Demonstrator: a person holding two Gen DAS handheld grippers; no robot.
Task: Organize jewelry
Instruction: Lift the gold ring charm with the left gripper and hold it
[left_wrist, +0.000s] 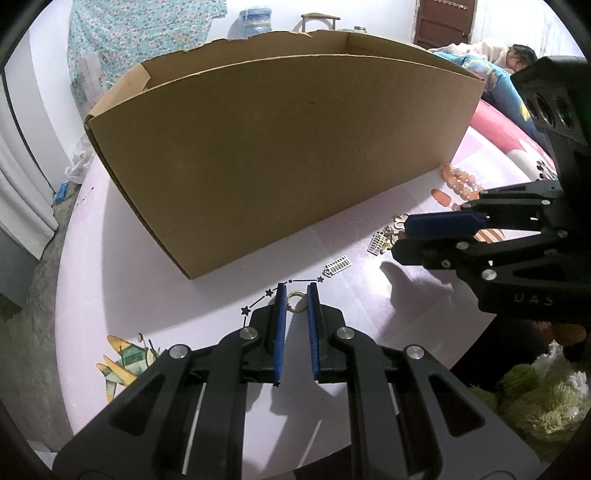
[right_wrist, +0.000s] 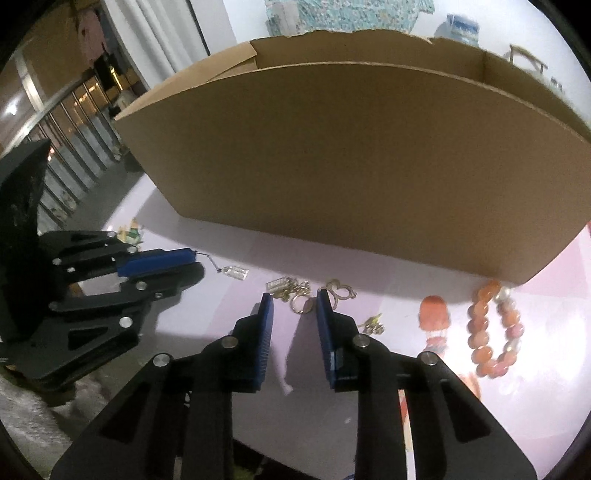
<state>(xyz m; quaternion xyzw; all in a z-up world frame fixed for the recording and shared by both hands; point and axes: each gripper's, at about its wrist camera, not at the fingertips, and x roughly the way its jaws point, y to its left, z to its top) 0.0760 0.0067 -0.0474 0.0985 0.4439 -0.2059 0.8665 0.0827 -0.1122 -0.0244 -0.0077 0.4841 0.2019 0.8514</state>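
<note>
While the left gripper (left_wrist: 296, 288) sits low over the pale pink tabletop (left_wrist: 155, 302) at the bottom centre of its own view, a small gold ring (left_wrist: 296, 301) lies between its blue-padded fingertips, and the narrow-set jaws appear to be clamped on it. Just beyond those tips, toward the right, a little silver abacus-shaped charm (left_wrist: 337, 266) rests flat on the table, apart from the claw. Behind both stands a large open brown cardboard box (left_wrist: 280, 155), filling the upper middle of the frame. In the right wrist view, the right gripper (right_wrist: 294, 301) has its jaws set moderately apart; a tangle of gold rings and charms (right_wrist: 301, 293) lies at its fingertips, mostly in the gap between them, and whether the pads touch it cannot be told. A gold heart-shaped clasp (right_wrist: 338, 290) lies just past the right-hand fingertip. Further toward the right of that frame an orange beaded bracelet (right_wrist: 493, 330) lies in a loop on the table near the box corner, well apart from the claw.
</note>
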